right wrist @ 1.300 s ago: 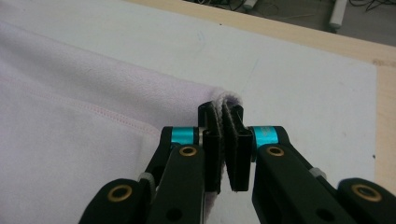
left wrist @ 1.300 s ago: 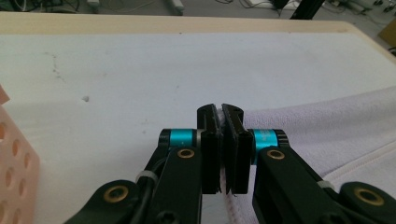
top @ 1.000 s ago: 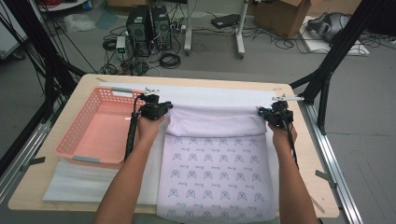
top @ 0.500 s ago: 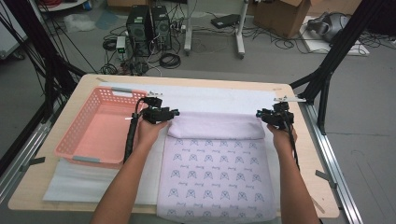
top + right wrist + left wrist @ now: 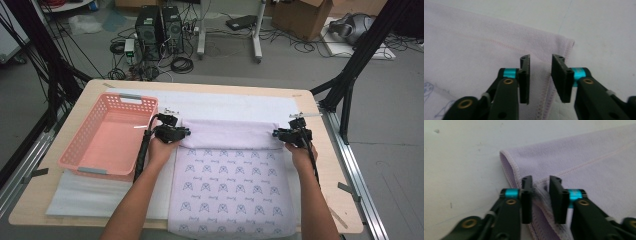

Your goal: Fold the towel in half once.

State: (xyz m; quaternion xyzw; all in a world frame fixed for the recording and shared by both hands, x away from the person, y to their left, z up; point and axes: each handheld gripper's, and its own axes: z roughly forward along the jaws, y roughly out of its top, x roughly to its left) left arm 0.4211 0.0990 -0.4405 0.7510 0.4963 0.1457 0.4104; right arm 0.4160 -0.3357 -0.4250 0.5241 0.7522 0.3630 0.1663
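A lavender towel printed with small blue figures lies flat on a white mat. Its far end is folded back toward me as a plain band. My left gripper rests at the band's left corner, and my right gripper at its right corner. In the left gripper view the jaws of the left gripper stand a little apart, astride the stitched hem. The right gripper is likewise parted over the hem near the fold's corner. Neither pair of jaws pinches the cloth.
An empty pink plastic basket stands at the left of the wooden table, close to my left hand. Black frame legs, computers and cables stand on the floor beyond the far edge.
Both grippers drew the towel's far edge toward me and lowered it, so the lifted fold now lies flat as a band.
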